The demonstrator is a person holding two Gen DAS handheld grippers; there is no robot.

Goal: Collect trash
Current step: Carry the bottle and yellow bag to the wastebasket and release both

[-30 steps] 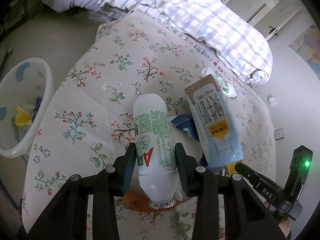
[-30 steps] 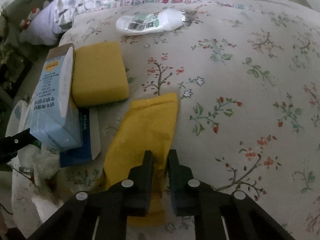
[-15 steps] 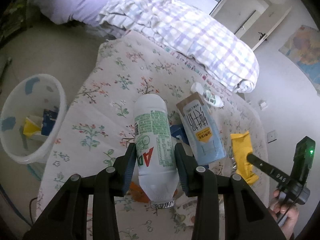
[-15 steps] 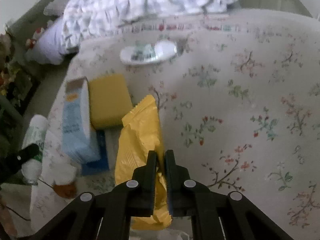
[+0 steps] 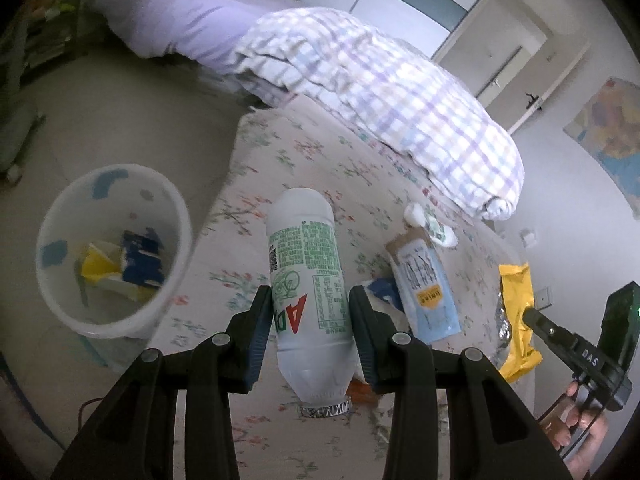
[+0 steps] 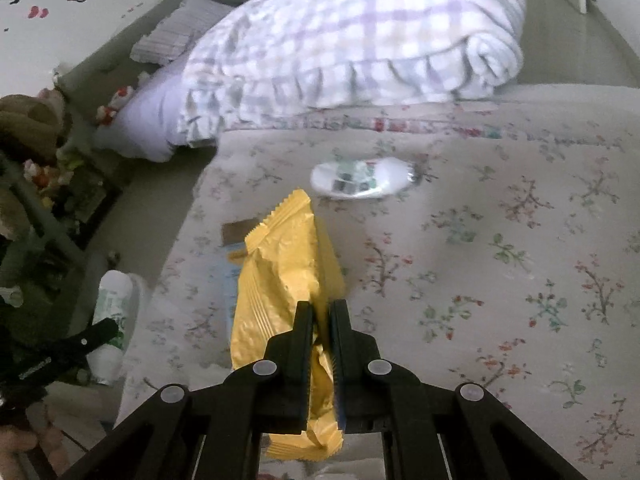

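Here we carry two pieces of trash at once above the bed [image 5: 304, 152] with its floral sheet. Our left claw [image 5: 310, 316] is closed on the waist of a white plastic drink bottle with green print [image 5: 306, 280], foil-sealed mouth toward us, base pointing out over the bed's left edge; we judge that grip suits a round body that could roll free. Our right claw [image 6: 320, 320] pinches a crinkled yellow foil snack wrapper [image 6: 280, 280] near its lower end, jaws almost touching because the foil is thin, so it hangs clear of the sheet. The white plastic waste bin [image 5: 64, 312] stands on the floor beside the bed's left edge, already holding scraps. A pale blue carton [image 5: 426, 288] and a second small white bottle [image 6: 360, 178] lie uncollected mid-bed. Next, we judge, comes the drop into the bin.
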